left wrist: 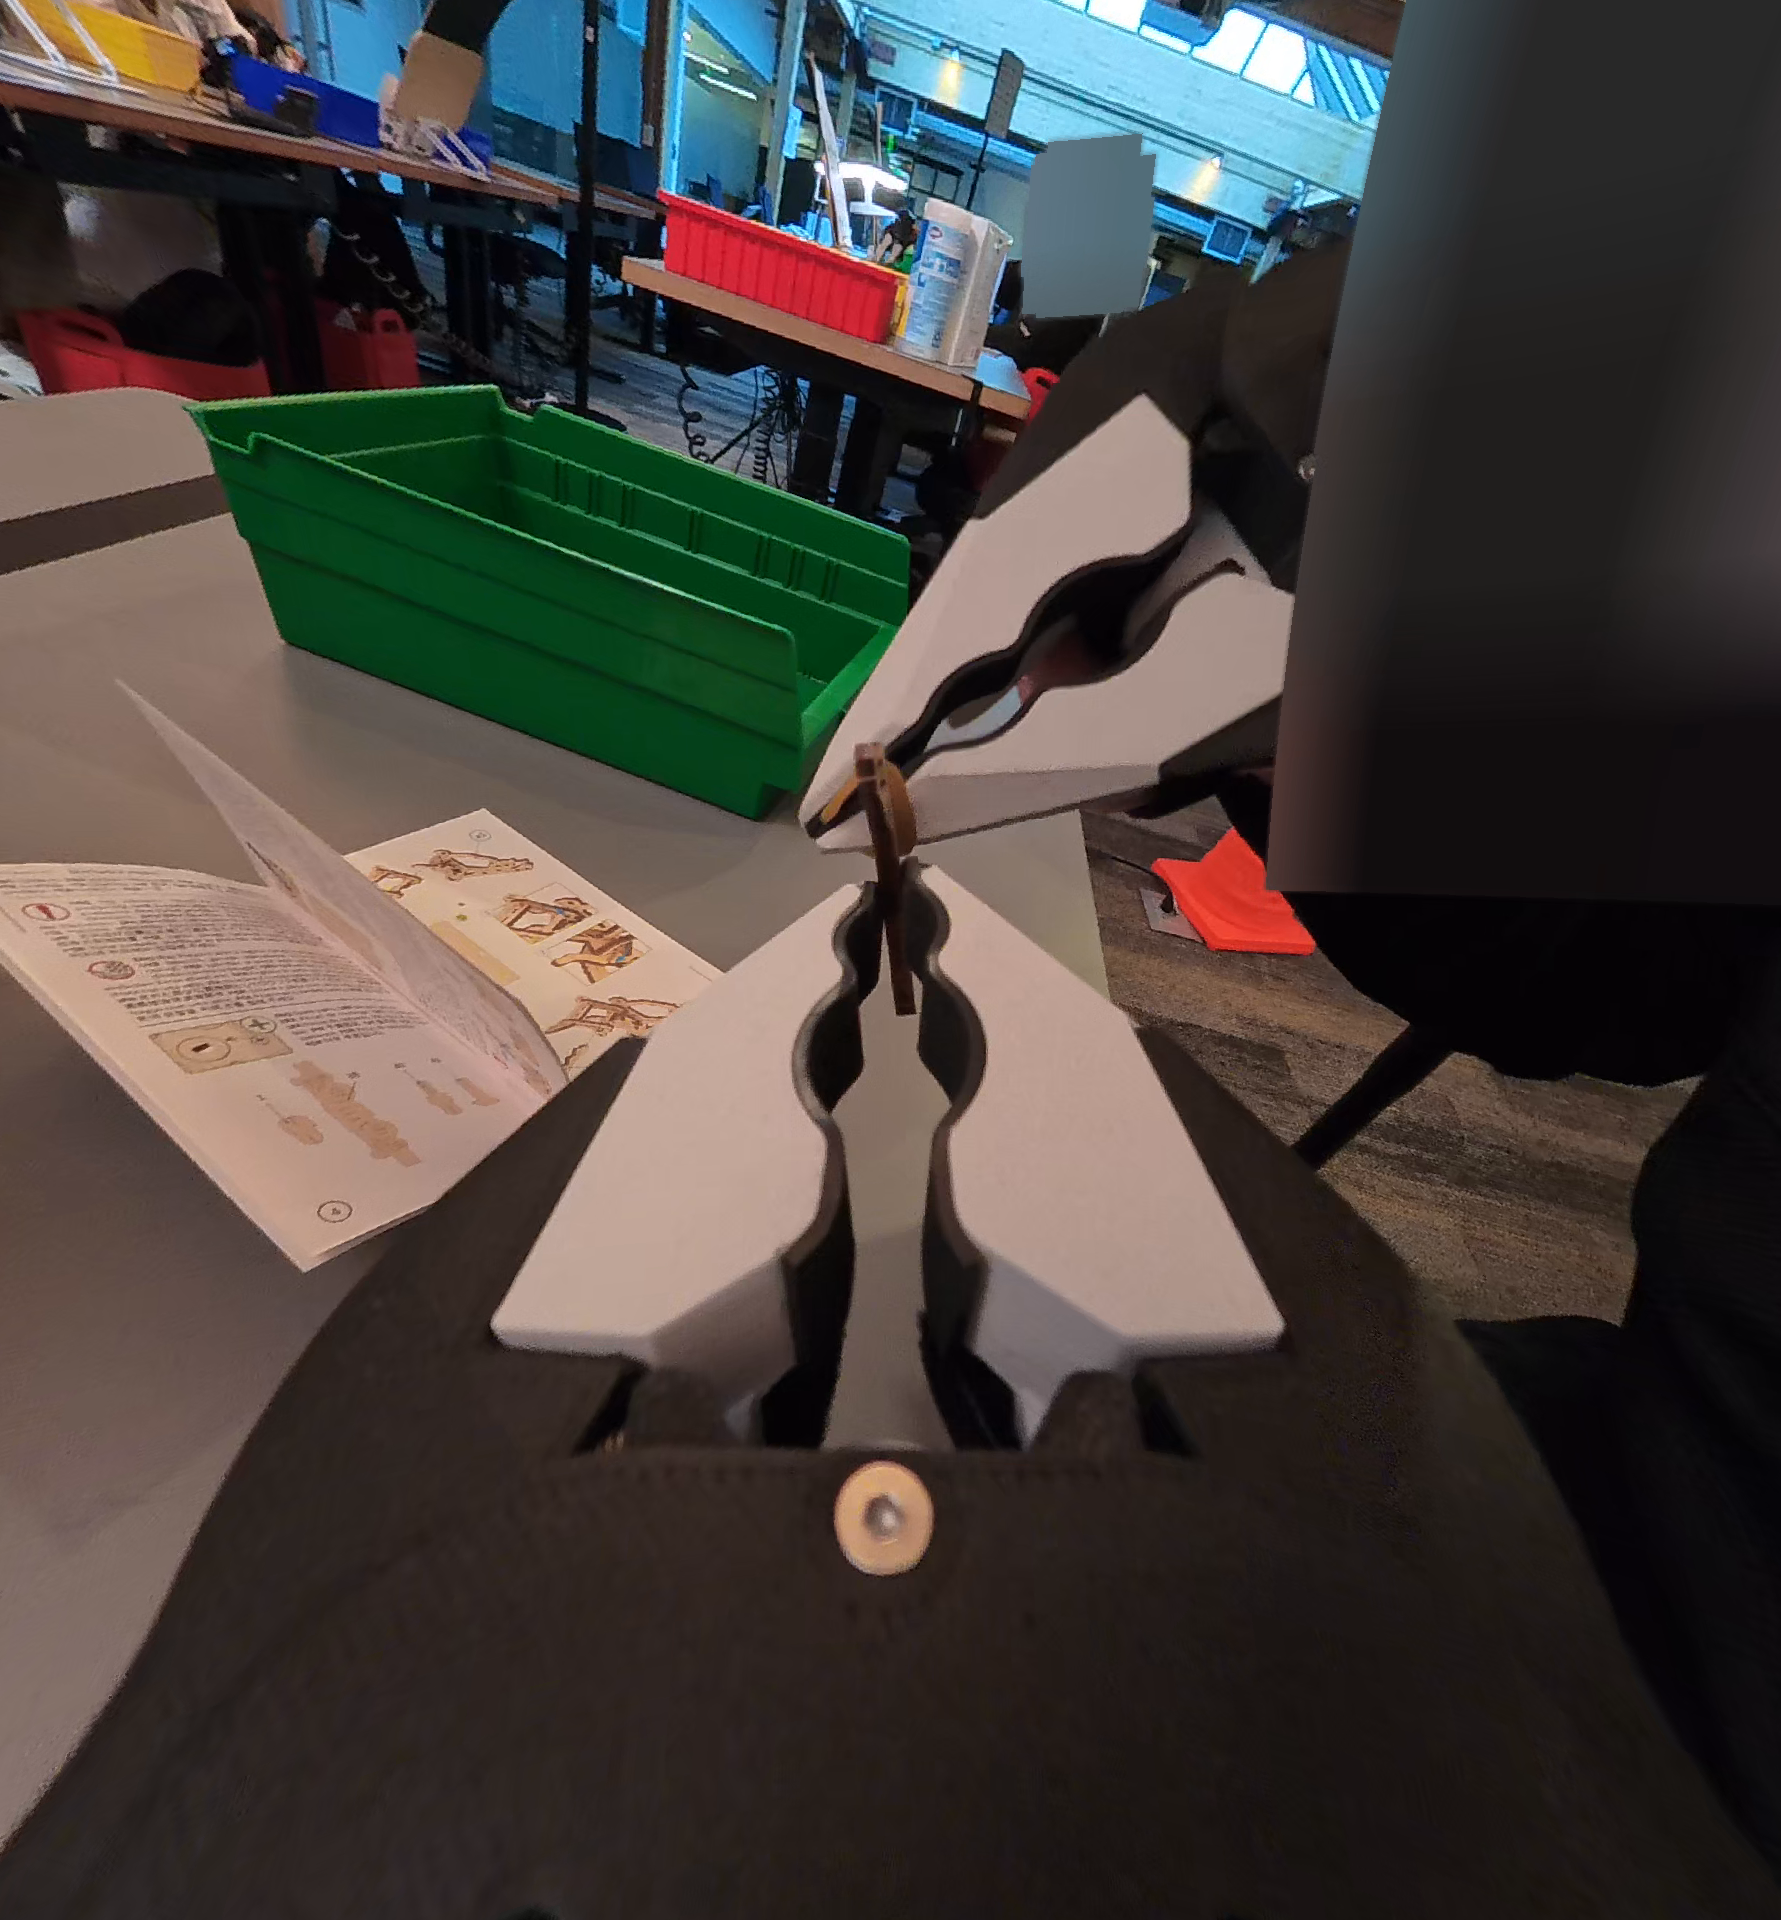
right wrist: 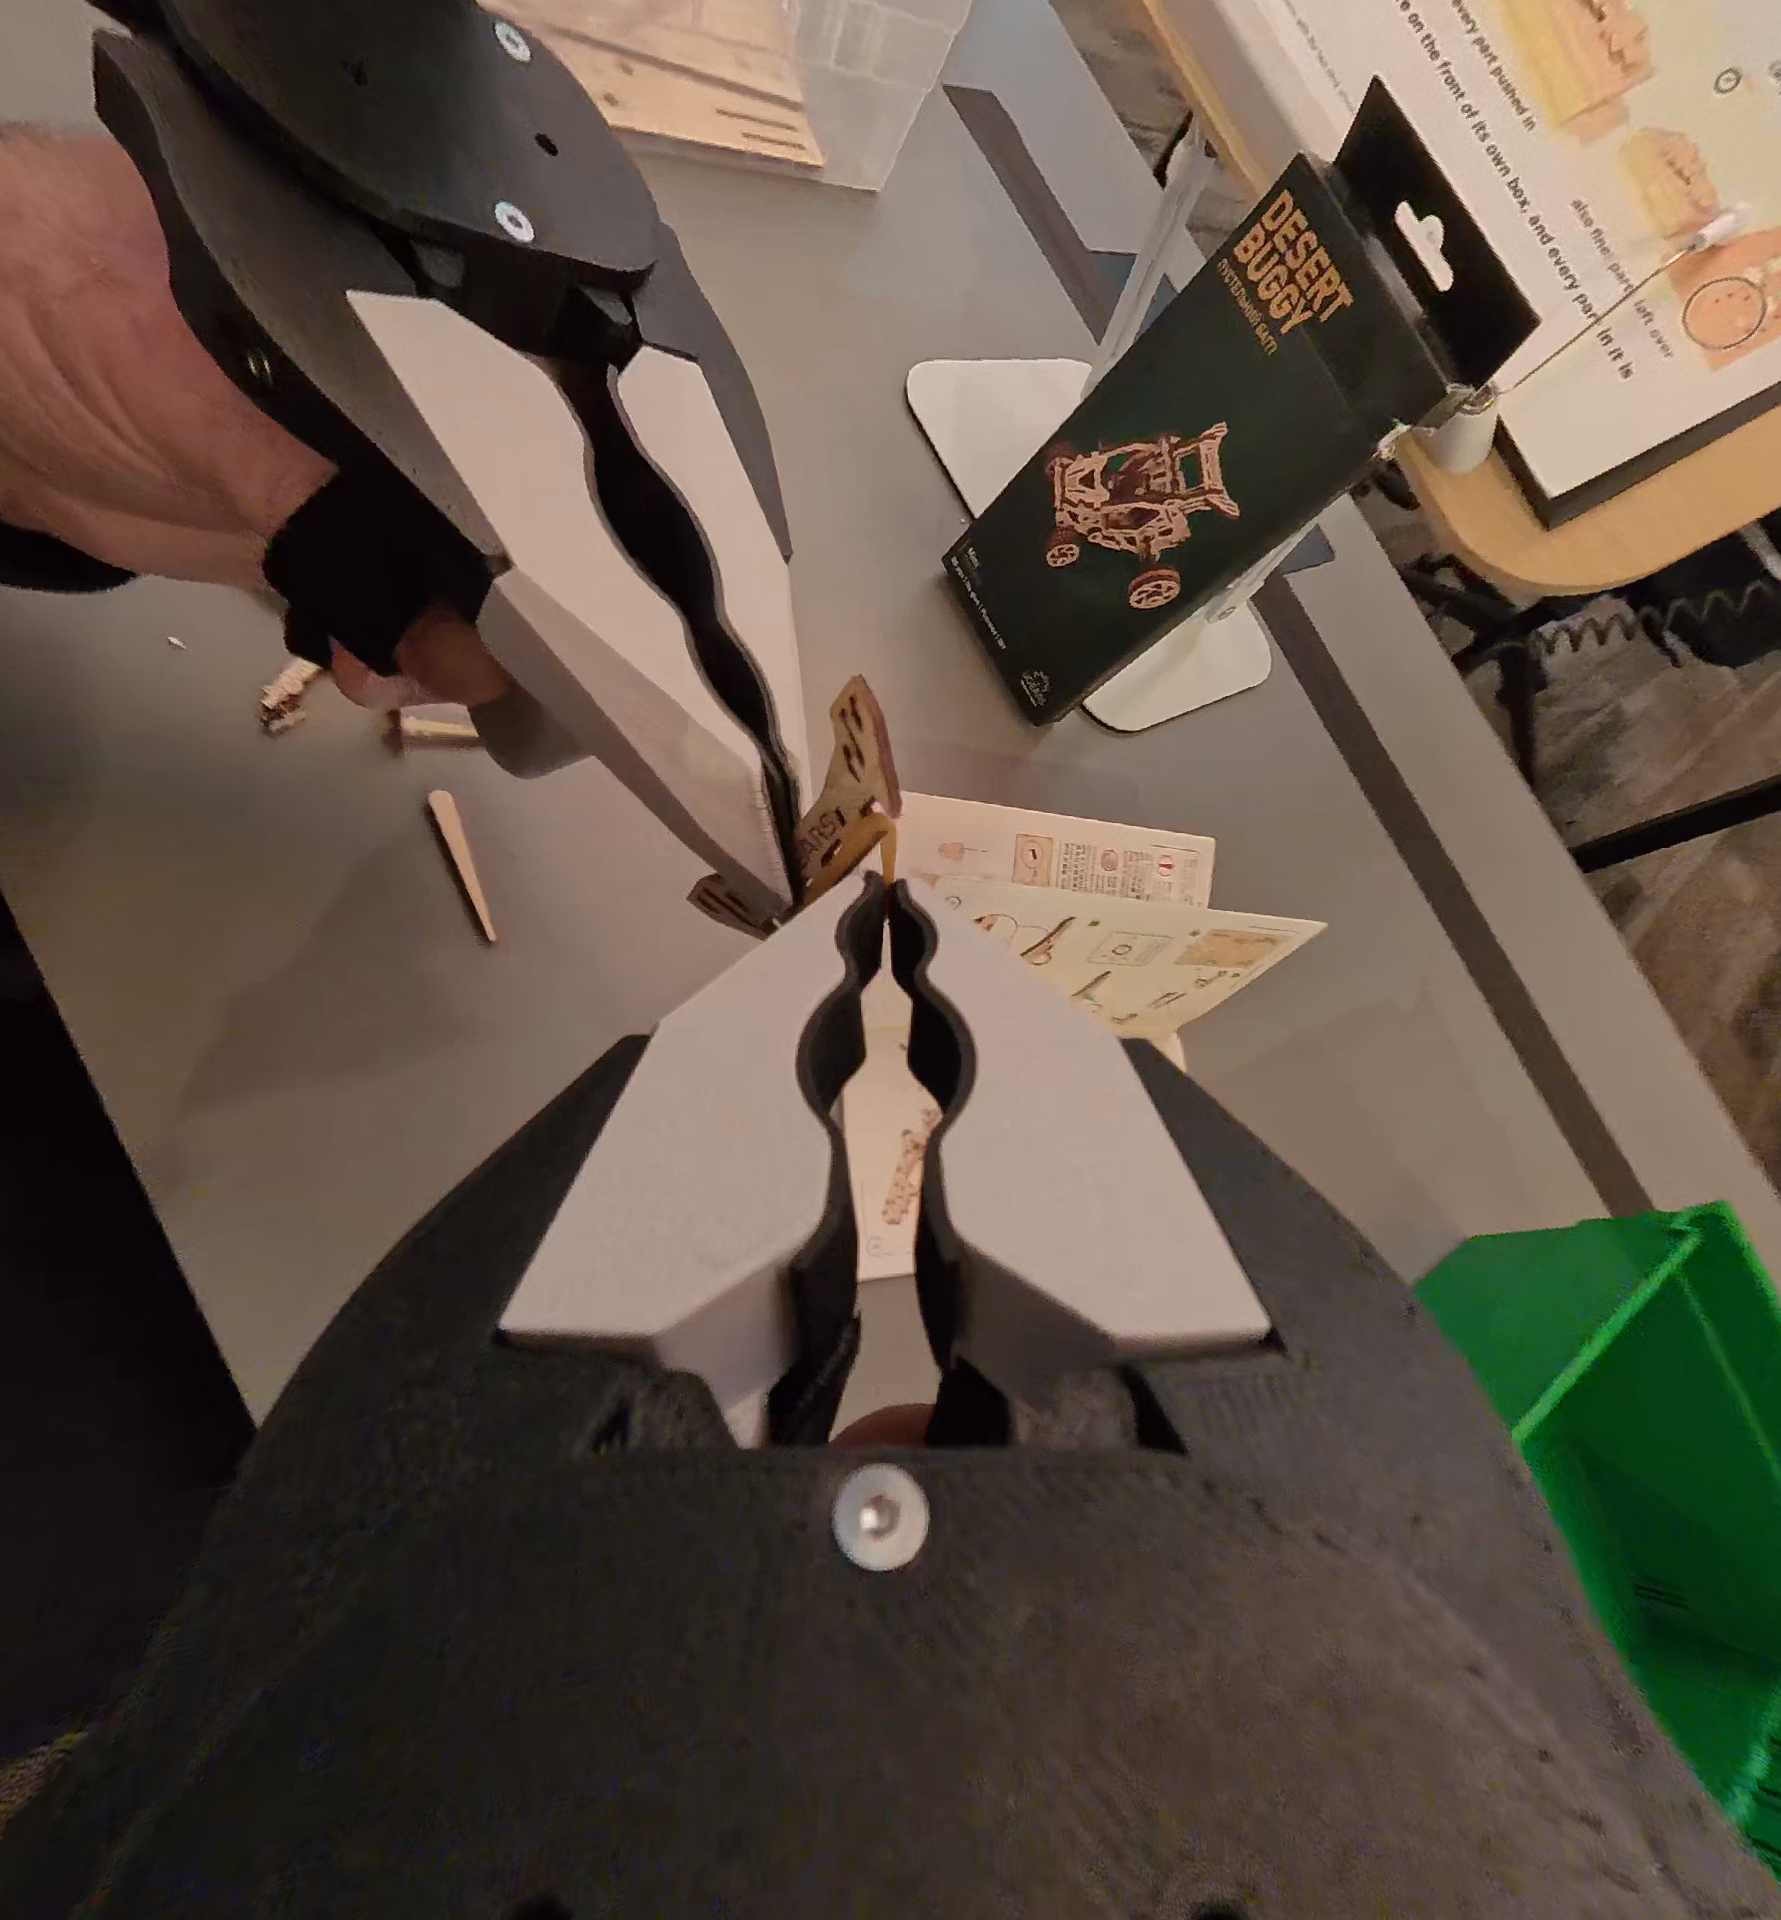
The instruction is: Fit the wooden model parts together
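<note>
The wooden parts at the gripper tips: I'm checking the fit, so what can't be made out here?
- Left wrist view: flat part is edge-on, its shape unreadable.
- Right wrist view: small part is mostly hidden between the right hand-held gripper's fingertips.
- Both views: whether the joint is seated is too small to tell.

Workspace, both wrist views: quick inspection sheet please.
Surface: grey table, mostly bare.
Job's things: slotted wooden plate; small wooden piece joined onto it.
Clutter: open instruction booklet; green bin; kit box on white stand; loose wooden bits.
Grippers: left gripper shut on the plate; right gripper shut on the small piece.
Cables: coiled cords under far tables.
Surroundings: workshop benches, red bin.
</note>
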Available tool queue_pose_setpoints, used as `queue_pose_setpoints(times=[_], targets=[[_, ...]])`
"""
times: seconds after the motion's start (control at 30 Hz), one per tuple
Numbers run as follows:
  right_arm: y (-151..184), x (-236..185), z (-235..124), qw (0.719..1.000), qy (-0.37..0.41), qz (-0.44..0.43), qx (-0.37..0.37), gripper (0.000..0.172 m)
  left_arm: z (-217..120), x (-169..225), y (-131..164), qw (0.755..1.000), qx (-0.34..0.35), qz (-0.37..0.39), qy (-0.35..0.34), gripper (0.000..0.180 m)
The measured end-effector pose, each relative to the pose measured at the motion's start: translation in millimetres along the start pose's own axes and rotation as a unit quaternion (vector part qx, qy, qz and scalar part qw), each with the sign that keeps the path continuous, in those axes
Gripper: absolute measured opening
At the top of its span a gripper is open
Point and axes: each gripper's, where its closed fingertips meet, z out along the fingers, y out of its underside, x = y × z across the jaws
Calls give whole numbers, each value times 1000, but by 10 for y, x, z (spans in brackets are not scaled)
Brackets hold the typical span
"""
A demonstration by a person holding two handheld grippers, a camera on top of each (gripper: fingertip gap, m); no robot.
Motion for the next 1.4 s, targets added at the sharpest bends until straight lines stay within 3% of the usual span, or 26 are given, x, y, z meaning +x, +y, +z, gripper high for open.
queue_pose_setpoints(times=[0.13, 0.4, 0.73, 0.9, 1.23, 1.4], targets=[[-10, -2, -2, 996, 38, -82, -25, 0, -13, 6, 8, 1000, -3, 4, 5, 1], [-21, -59, 4, 970, 33, -229, -70, 0, -56, 31, 80, 996, -68, 64, 2, 1], [15, -125, -18, 939, -11, -325, -110, 0, -71, 78, 160, 984, -134, 117, 1, 1], [58, -173, -20, 938, -56, -320, -118, 0, -71, 88, 211, 980, -152, 128, 2, 1], [-20, -197, -24, 984, -116, -130, -44, 0, -75, 113, 168, 985, -125, 121, 14, 1], [-25, -169, -7, 988, -96, -104, -59, 0, -48, 93, 172, 983, -133, 125, -1, 1]])
